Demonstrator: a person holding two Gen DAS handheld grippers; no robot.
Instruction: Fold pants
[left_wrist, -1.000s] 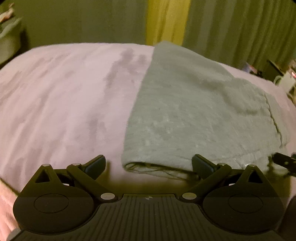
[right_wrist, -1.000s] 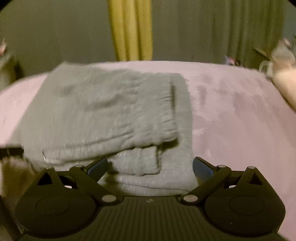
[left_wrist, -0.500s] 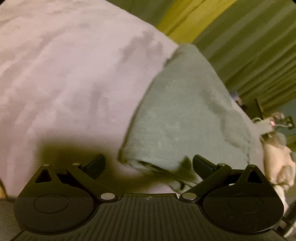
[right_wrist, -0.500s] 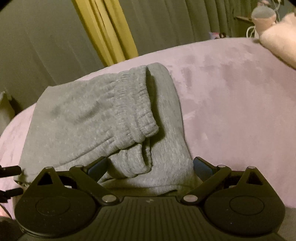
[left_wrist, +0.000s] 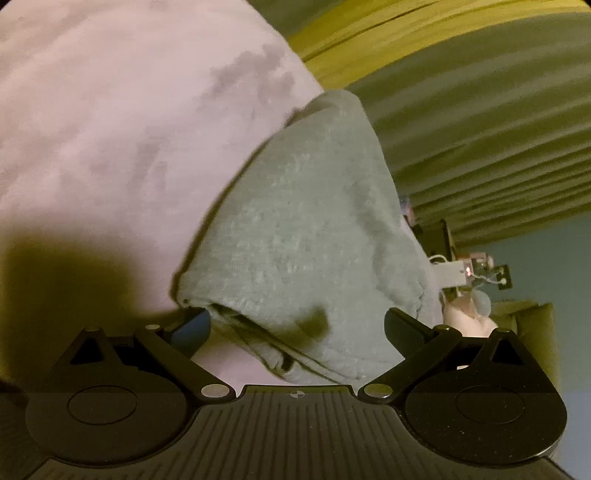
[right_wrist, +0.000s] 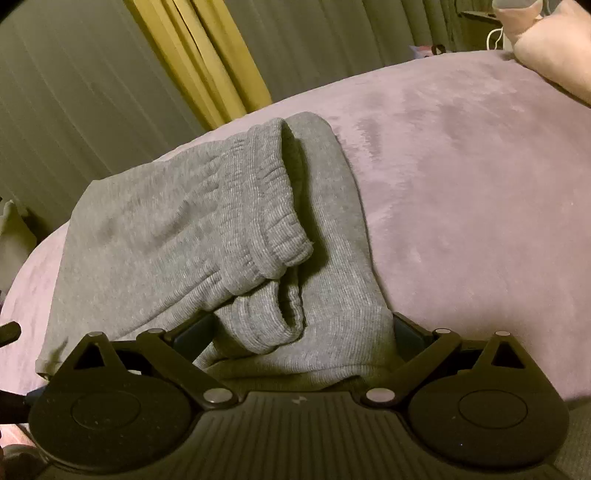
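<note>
Grey pants (left_wrist: 306, 236), soft ribbed knit, already folded into a thick stack on a bed with a pink plush blanket (left_wrist: 110, 129). Likely light and floppy, grippy rather than slippery, sure to sag and slide open if lifted by one layer only.

On the left: left gripper (left_wrist: 297, 326) tilted, fingers spread wide, straddling the near folded corner of the stack; nothing pinched. Dark blue pad of one finger just beside the fold's open edge, layered hems showing between the fingers. Best hold here, by judgement: all layers of that corner at once, low against the blanket.

On the right: right gripper (right_wrist: 303, 332) also spread wide and holding nothing, fingers either side of the near end where the elastic waistband (right_wrist: 266, 206) and a cuff (right_wrist: 273, 325) lie piled on the lower layer. Bulky ribbing there, thick to close on, prone to unroll.

Around: olive and yellow curtains (right_wrist: 199, 62) behind the bed, a pale plush toy (right_wrist: 554, 48) at the far right corner, small clutter and cables beyond, too blurred to name. Nothing lying between the fingers and the cloth; blanket otherwise open to the right of the stack.
</note>
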